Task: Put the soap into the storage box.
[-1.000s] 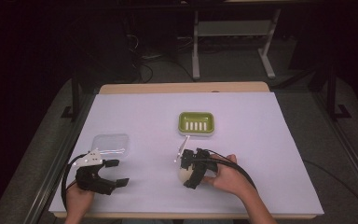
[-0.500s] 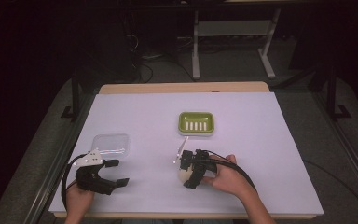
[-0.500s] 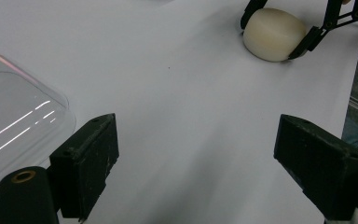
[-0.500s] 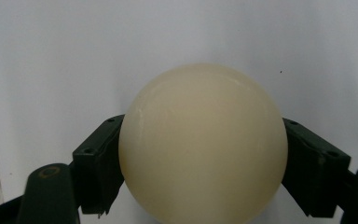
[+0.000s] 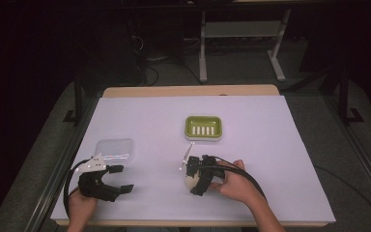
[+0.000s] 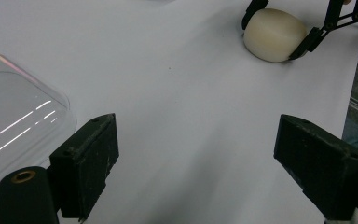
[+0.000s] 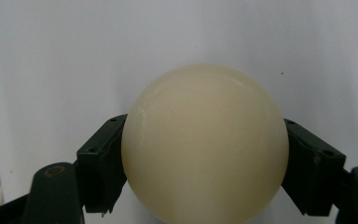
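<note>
Your right gripper (image 5: 191, 180) has its two black jaws pressed on both sides of the smooth, cream-coloured, egg-shaped bar of soap (image 7: 204, 144). The soap sits on the white table cover (image 5: 270, 159), near the front edge and a little in front of the green soap dish with white ribs (image 5: 203, 128).

The soap looks hard and smooth — so it is probably slippery. It is round, so it can pop out if you squeeze near the top or the bottom. Right now the jaws meet it at its widest part, and that looks like the best place to hold. It seems light, so a firm, gentle squeeze should do. Squeeze too hard and you may dent it.

Your left gripper (image 5: 117, 179) holds nothing — its jaws stand wide apart, low over the table. The clear plastic lid with rounded corners (image 5: 115, 150) lies just beside it, well apart from the soap.
</note>
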Tool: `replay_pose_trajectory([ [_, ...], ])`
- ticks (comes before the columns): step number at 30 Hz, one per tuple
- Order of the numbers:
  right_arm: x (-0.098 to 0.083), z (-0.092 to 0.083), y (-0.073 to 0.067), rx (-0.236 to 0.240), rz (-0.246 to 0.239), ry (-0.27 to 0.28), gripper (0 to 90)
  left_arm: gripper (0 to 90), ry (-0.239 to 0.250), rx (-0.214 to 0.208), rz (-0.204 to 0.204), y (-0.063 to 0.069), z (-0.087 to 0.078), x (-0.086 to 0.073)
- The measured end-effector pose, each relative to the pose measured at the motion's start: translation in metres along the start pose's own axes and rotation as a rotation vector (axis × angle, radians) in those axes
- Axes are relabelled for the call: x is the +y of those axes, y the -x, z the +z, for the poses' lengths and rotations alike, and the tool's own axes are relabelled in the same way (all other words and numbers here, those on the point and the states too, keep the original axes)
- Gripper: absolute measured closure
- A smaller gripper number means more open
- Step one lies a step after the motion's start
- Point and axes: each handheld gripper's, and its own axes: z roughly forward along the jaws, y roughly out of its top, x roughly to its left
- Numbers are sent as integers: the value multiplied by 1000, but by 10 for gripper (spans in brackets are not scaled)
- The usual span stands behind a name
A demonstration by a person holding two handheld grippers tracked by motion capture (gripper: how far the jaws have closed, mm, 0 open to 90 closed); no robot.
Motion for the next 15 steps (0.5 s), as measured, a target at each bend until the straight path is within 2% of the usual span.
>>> replay_pose_trajectory([
  [9, -2, -3, 4, 11, 20, 10, 242, 132, 4, 2, 3, -1, -1, 0],
  [11, -3, -10, 7, 18, 33, 31, 242, 132, 4, 3, 2, -1, -1, 0],
  [15, 0, -18, 11, 1, 34, 26, 243, 132, 6, 4, 12, -3, 0, 0],
])
